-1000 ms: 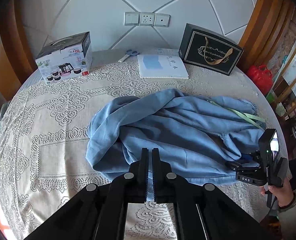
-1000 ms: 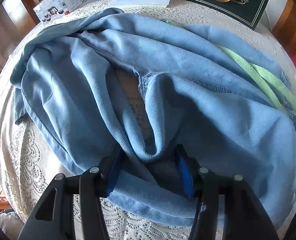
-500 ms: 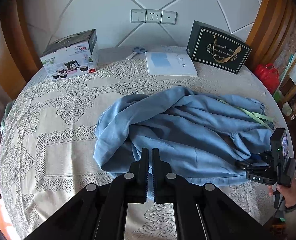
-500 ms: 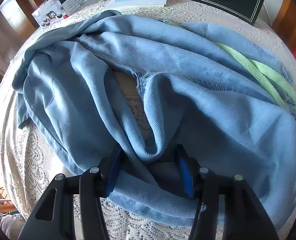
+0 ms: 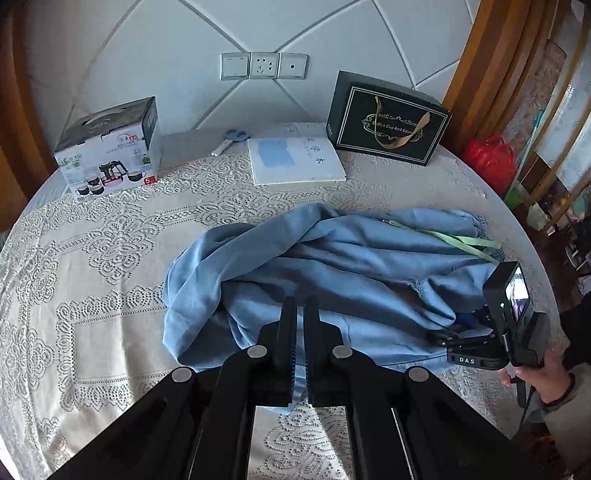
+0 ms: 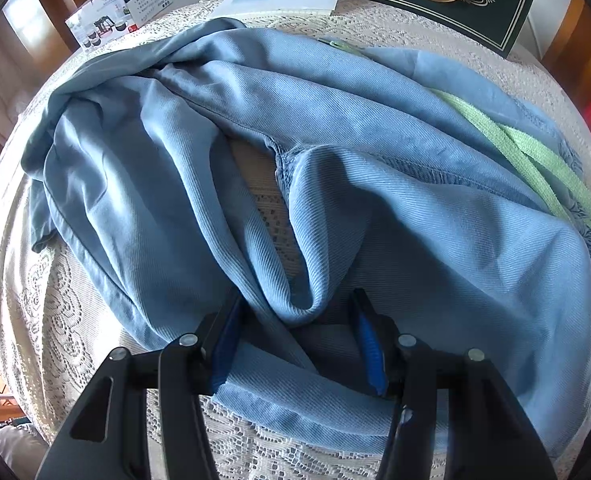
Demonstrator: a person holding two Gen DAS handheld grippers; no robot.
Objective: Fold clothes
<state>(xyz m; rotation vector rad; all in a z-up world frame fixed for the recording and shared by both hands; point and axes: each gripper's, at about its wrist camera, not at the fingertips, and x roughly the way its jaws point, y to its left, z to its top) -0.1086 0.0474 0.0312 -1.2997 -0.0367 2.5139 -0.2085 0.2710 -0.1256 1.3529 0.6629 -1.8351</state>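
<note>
A crumpled blue garment lies in the middle and right of the left wrist view, on a round table covered by a cream lace cloth. A pale green drawstring runs across its right side.

The left gripper fills the bottom centre of that view. Its two fingers stand nearly together with only a thin slit between them, and a strip of blue fabric shows in the slit lower down (whether it is actually pinched there I cannot tell).

The right gripper sits at the bottom centre of its own view, jaws spread wide, with a raised fold of the garment lying between its blue pads. Neither pad presses the fold. Seen from the left wrist view, this gripper is at the lower right, at the garment's near right edge.

Along the top of the frame stand a tea set box, scissors, a white booklet and a dark gift bag.
</note>
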